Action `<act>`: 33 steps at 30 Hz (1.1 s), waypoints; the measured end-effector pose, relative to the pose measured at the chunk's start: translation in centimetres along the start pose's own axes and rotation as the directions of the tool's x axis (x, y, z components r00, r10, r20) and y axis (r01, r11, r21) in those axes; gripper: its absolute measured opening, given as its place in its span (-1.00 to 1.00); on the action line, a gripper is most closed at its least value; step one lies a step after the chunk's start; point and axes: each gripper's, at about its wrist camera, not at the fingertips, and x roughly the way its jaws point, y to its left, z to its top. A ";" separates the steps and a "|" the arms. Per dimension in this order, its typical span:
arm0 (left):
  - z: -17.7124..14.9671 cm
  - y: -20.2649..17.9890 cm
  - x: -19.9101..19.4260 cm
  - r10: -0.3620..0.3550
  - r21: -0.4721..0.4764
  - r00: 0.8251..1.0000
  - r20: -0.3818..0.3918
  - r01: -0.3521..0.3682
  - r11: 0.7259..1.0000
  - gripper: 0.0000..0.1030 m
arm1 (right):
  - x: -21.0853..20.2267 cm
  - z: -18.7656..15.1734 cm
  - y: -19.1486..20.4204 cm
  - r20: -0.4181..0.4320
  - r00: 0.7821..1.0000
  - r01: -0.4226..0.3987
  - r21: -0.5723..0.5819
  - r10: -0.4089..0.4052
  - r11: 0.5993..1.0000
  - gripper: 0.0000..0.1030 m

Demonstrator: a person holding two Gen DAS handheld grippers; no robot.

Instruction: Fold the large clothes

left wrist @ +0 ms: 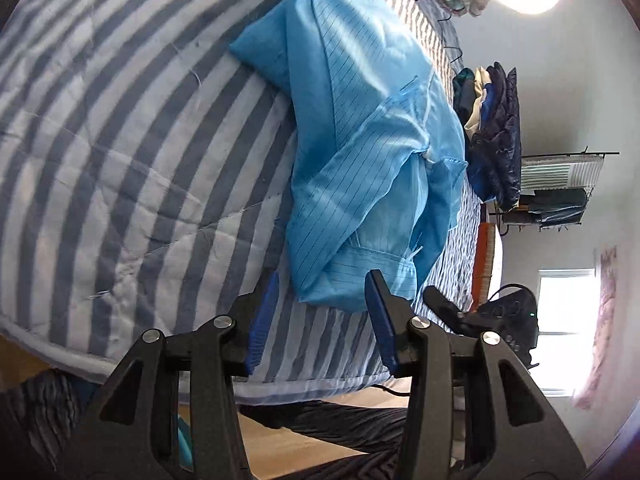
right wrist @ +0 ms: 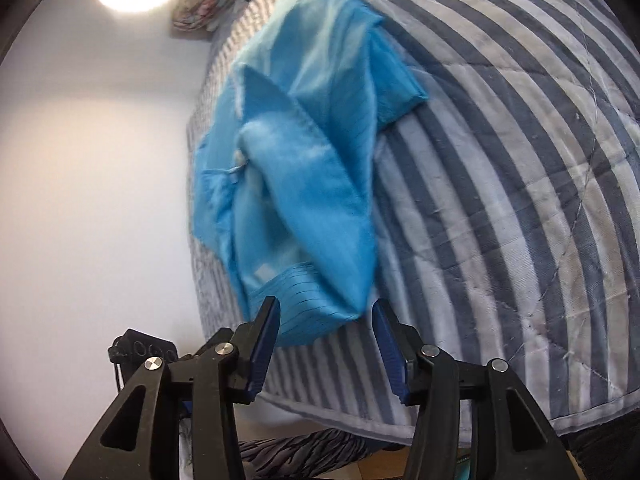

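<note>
Left wrist: left gripper (left wrist: 322, 280) spread, empty | blue garment (left wrist: 360, 152) hem just ahead | right gripper (right wrist: 326, 308) likewise

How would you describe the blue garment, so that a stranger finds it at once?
Look at the grey-and-white striped quilt that covers the bed. On it lies one crumpled bright blue garment of thin cloth with fine dark pinstripes. Nothing else on the quilt is plain bright blue.

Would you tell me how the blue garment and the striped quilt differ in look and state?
The blue garment is plain bright blue with thin dark lines; the striped quilt has broad grey and white bands. The garment lies crumpled and partly folded; the quilt is spread flat beneath it. Both are fabric.
</note>
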 end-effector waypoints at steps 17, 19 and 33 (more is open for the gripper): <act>1.2 -1.0 -0.3 -0.066 0.015 0.992 0.104 0.064 0.998 -0.97 | 3.1 0.0 1.6 -0.008 0.994 -0.106 0.006 0.106 0.994 -0.81; 1.3 -1.5 -0.8 -0.067 0.068 0.989 0.130 0.058 0.996 -0.97 | 1.9 -0.1 2.4 0.060 0.993 -0.091 -0.118 0.098 0.989 -0.90; 1.1 -2.1 2.0 0.141 0.210 0.981 0.130 -0.166 0.964 -0.96 | 2.7 -2.7 3.4 0.077 0.989 0.143 -0.397 -0.123 0.907 -0.48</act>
